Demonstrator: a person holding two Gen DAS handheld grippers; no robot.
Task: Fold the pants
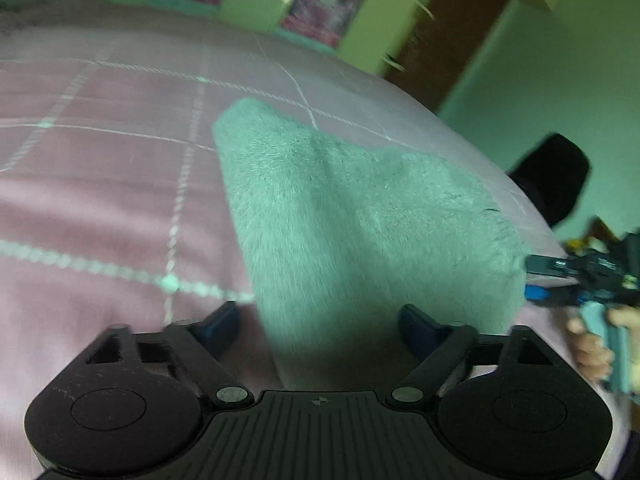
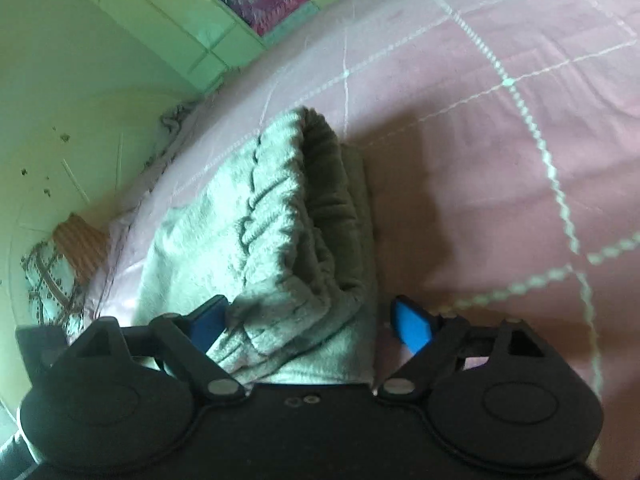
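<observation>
Pants lay folded into a thick stack on the bed; left gripper and right gripper gaped wide, gripping nothing, so folding looked nearly finished.

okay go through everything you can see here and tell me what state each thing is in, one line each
pants: folded into a stacked bundle, lying on the bed, elastic waistband end showing.
left tool: open, bundle between its fingers, not gripped.
right tool: open, straddling the waistband end, not gripping.
bedspread: spread out, mostly smooth, under the pants.
</observation>
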